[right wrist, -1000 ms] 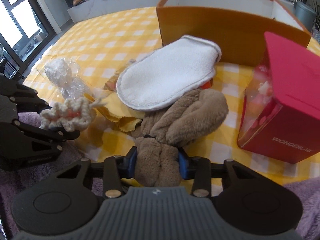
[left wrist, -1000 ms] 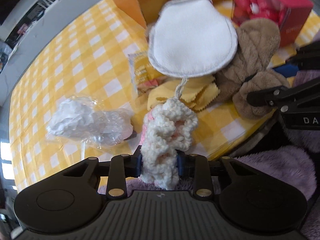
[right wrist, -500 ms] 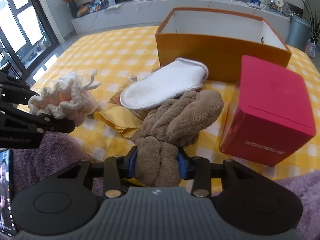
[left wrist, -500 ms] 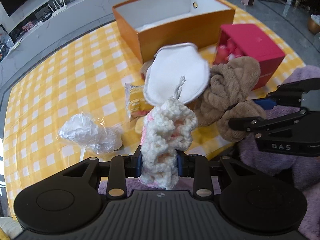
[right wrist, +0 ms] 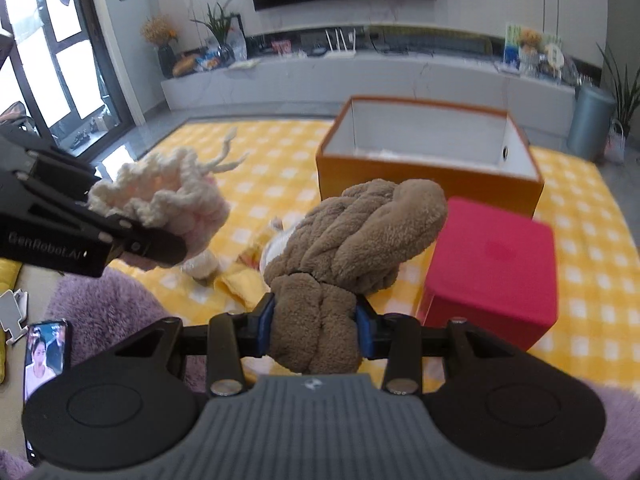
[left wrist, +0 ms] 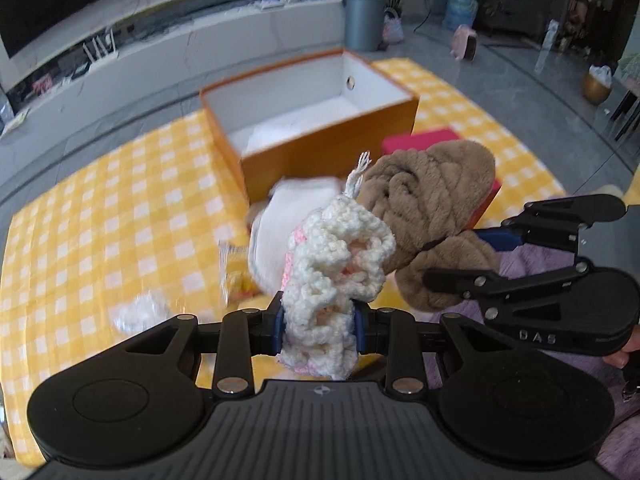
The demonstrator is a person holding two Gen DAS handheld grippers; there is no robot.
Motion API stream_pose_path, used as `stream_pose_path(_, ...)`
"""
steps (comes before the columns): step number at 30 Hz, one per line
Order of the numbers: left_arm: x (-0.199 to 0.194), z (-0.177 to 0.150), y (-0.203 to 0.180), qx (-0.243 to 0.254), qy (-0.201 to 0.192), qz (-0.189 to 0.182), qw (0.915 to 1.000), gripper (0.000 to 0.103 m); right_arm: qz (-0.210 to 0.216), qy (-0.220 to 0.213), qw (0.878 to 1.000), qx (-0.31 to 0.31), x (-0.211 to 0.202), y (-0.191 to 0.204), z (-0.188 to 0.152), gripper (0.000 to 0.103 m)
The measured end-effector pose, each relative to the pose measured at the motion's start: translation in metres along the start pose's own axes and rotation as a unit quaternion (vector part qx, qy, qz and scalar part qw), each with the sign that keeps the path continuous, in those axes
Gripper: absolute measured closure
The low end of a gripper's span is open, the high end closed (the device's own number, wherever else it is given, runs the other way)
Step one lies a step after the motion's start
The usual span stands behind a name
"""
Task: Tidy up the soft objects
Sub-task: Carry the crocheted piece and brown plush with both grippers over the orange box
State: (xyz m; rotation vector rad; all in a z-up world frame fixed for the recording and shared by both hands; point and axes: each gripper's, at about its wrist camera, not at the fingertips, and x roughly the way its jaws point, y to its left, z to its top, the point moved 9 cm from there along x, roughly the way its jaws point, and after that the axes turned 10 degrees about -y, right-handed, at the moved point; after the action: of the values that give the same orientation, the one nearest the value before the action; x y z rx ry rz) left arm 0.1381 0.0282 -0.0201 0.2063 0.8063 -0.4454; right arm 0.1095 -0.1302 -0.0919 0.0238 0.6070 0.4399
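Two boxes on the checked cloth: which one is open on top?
The orange box: no lid, and its white inside walls show. The red box in front of it shows a closed top.

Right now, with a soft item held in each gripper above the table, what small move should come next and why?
Probably carry the left gripper forward over the orange box and release there: its fingers pinch the crocheted piece, the box stands open ahead, and the right gripper holds the brown plush alongside.
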Motion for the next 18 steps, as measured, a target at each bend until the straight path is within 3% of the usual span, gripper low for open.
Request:
stream_pose_path(11, 0.014, 0.062, -0.005, 0.02, -0.033, -0.03, 0.9988, 0.067, -0.036, -0.039, 0.996, -0.072, -0.001, -0.037, 0.074, 0.063)
stream_pose_path(18, 0.043, 0.097, 0.007, 0.038, -0.038, -0.033, 0.9981, 0.067, -0.05, -0.02, 0.993, -0.109, 0.037, -0.068, 0.112, 0.063)
